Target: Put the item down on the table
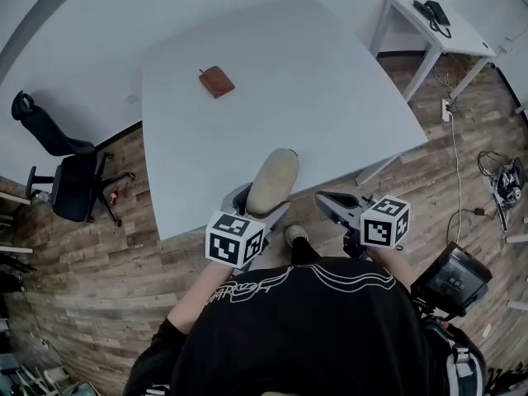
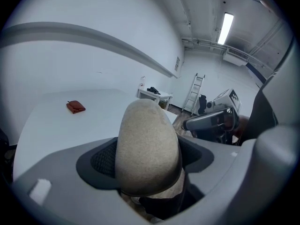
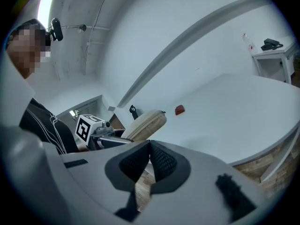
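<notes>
My left gripper [image 1: 266,200] is shut on a beige oval felt-like item [image 1: 273,181], which sticks forward over the near edge of the white table [image 1: 330,97]. In the left gripper view the item [image 2: 147,144] fills the space between the jaws of the left gripper [image 2: 148,161], its rounded end pointing up. My right gripper [image 1: 332,204] hangs just off the table's near edge, to the right of the item. Its pads [image 3: 159,159] touch, with nothing between them. The right gripper view shows the item [image 3: 146,121] to the left, beyond the right gripper [image 3: 149,157].
A small brown wallet [image 1: 216,81] lies far back on the table, also seen as the wallet [image 2: 75,107] in the left gripper view. A black office chair [image 1: 70,176] stands at the left. A second white desk [image 1: 462,35] with a telephone [image 1: 435,11] is at the back right. Cables [image 1: 459,163] lie on the wooden floor.
</notes>
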Demonstrator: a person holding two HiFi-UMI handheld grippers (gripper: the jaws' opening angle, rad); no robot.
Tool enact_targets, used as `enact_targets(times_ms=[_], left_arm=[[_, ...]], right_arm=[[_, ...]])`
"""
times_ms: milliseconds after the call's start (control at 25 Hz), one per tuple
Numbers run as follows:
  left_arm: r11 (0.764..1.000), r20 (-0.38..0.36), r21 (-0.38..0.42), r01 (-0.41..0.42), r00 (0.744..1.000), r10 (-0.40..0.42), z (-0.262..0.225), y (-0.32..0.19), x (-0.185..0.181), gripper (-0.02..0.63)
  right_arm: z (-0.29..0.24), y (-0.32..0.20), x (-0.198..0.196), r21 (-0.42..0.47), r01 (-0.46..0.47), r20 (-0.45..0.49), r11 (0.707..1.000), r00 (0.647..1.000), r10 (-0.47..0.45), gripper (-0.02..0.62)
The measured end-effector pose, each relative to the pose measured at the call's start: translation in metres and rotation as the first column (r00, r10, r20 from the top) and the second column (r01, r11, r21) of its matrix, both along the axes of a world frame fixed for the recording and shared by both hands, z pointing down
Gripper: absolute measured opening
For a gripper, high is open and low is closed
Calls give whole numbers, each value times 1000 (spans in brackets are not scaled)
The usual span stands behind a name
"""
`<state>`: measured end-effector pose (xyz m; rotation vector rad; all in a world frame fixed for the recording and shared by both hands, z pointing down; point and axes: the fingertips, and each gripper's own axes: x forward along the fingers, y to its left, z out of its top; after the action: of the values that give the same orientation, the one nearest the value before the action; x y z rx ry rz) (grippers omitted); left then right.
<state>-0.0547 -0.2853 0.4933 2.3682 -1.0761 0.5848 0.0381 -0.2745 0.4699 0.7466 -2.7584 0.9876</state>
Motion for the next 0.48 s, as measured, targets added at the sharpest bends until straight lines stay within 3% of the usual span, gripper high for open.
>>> enact_targets(times_ms=[280, 480], left_arm=[[998, 34, -15, 65, 997, -65, 24, -40, -12, 383], [996, 132, 31, 81, 988, -84, 41, -78, -22, 383]], right_arm=[[16, -30, 0, -39, 14, -5, 999, 1000, -14, 5], [23, -44, 4, -53, 10, -18, 999, 1000, -11, 5]])
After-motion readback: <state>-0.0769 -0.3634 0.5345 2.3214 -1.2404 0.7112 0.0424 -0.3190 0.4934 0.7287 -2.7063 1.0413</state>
